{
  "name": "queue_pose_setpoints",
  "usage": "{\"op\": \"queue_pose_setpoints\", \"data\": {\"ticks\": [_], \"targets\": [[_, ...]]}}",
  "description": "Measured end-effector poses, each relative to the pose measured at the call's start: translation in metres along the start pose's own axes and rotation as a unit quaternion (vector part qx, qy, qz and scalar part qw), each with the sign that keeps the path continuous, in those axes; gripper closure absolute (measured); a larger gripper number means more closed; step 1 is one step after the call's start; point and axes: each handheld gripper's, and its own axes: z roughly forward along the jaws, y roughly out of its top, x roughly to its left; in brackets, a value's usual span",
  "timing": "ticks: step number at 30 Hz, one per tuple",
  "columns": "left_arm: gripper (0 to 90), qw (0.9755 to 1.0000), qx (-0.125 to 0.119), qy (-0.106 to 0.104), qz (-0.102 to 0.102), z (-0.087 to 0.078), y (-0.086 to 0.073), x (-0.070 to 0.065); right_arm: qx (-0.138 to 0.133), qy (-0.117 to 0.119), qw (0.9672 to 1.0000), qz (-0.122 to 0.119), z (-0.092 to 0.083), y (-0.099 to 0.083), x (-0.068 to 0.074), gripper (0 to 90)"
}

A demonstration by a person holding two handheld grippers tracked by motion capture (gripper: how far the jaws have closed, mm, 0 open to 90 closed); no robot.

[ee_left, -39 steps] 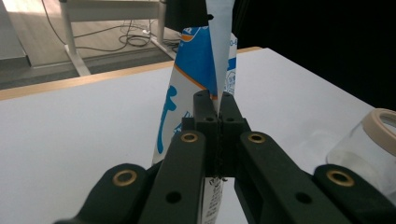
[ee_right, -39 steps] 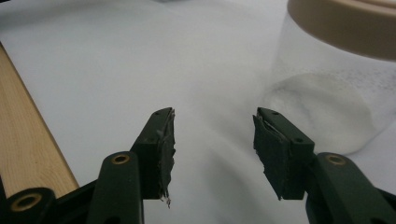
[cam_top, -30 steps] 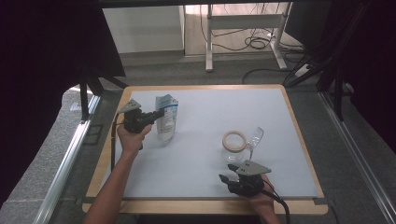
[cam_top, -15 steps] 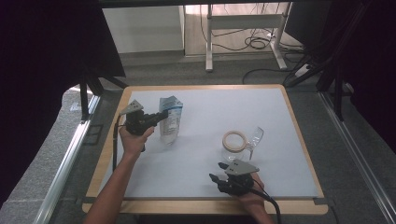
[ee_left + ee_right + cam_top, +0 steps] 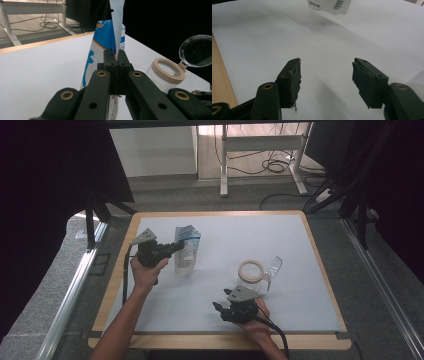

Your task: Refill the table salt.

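Observation:
A blue and white pouch [image 5: 186,252] stands upright at the left of the white mat. My left gripper [image 5: 175,247] is shut on its side seam; in the left gripper view the jaws pinch the pouch [image 5: 105,45] just below its top. My right gripper [image 5: 220,309] hovers low near the front edge, pointing left. Its jaws have just been opening, and in the right gripper view the gripper [image 5: 325,72] has nothing but bare mat between its pads. The pouch's bottom [image 5: 329,5] shows far ahead of it.
A beige ring [image 5: 251,271] on a clear jar sits right of centre, a clear round lid [image 5: 274,266] hinged beside it. The mat lies on a wooden-rimmed table [image 5: 215,340]. A desk frame and cables stand on the floor beyond.
My right gripper has slid left along the front of the mat, and its jaws have spread wider. The left gripper and the pouch have kept still.

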Motion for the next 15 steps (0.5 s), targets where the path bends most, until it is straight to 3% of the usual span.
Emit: {"op": "queue_pose_setpoints", "data": {"ticks": [15], "targets": [[90.0, 0.9995, 0.004, -0.028, 0.013, 0.007, 0.004, -0.02, 0.006, -0.019, 0.9995, 0.025, 0.016, 0.005, -0.006, 38.6]]}}
